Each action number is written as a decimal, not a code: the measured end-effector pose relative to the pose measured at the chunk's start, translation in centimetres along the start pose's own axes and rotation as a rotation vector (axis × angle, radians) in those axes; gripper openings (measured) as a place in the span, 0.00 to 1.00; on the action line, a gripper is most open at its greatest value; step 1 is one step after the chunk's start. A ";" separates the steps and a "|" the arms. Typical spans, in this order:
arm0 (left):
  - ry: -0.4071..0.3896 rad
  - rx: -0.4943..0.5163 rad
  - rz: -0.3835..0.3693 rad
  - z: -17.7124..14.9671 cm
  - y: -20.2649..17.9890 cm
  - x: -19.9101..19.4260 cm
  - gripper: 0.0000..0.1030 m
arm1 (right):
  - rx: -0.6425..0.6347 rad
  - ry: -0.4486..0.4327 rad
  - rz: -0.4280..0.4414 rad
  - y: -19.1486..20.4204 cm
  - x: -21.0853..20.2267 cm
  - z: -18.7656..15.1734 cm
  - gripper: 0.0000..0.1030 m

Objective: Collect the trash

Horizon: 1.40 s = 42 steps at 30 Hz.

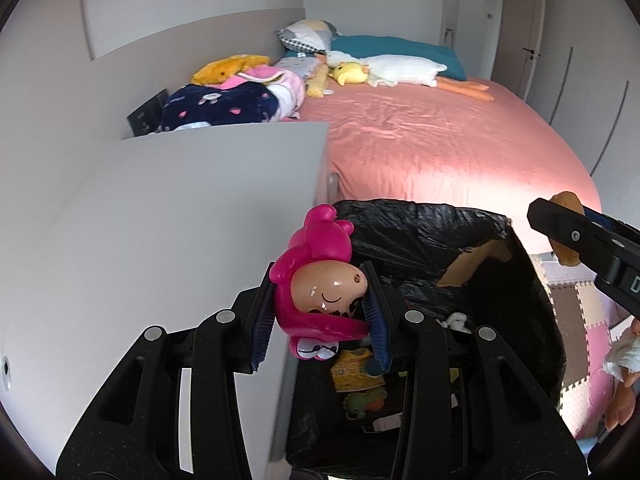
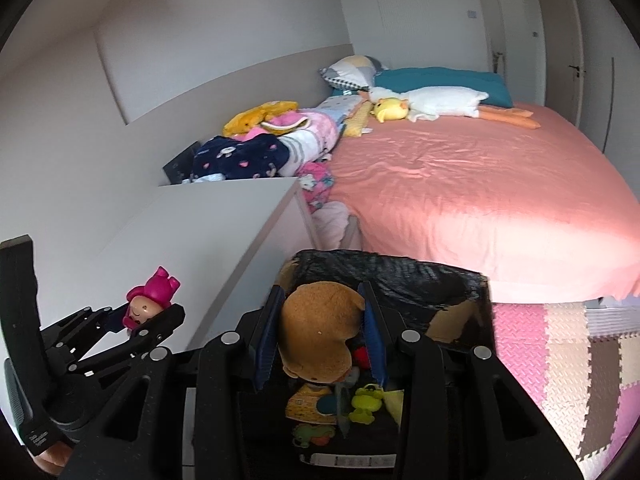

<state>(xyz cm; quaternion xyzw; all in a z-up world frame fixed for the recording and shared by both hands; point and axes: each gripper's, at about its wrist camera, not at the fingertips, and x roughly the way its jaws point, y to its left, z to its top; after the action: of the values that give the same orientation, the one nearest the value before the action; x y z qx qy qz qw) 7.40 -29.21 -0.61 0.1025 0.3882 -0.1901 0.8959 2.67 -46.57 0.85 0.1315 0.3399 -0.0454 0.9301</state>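
Note:
My left gripper (image 1: 320, 312) is shut on a pink-haired plastic doll head (image 1: 320, 280), held over the left rim of a black-lined cardboard bin (image 1: 420, 232). It also shows in the right wrist view (image 2: 146, 308). My right gripper (image 2: 322, 328) is shut on a brown plush toy (image 2: 320, 328), held above the same bin (image 2: 400, 276). The right gripper shows at the right edge of the left wrist view (image 1: 568, 232). Several small toys (image 2: 360, 400) lie in the bin's bottom.
A white desk (image 1: 180, 220) stands left of the bin. A bed with a pink sheet (image 1: 440, 140) lies behind it, with plush toys and folded clothes (image 1: 232, 104) at its head. Foam floor mats (image 2: 560, 360) lie to the right.

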 end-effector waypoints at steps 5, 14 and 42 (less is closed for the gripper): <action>0.006 0.031 -0.042 0.1 -1.6 0.2 0.39 | 0.024 -0.006 -0.034 -1.4 -0.5 0.0 0.38; -0.009 0.093 -0.064 -0.5 -3.1 0.0 0.94 | 0.035 -0.028 -0.131 -3.2 -0.9 0.8 0.82; 0.002 0.078 -0.051 -0.7 -2.0 0.4 0.94 | 0.058 -0.019 -0.098 -3.2 -0.6 0.4 0.83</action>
<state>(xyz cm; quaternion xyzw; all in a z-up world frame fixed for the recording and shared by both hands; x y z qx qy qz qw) 6.32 -30.86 -1.47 0.1278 0.3839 -0.2277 0.8857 1.87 -49.72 0.86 0.1412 0.3359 -0.1017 0.9257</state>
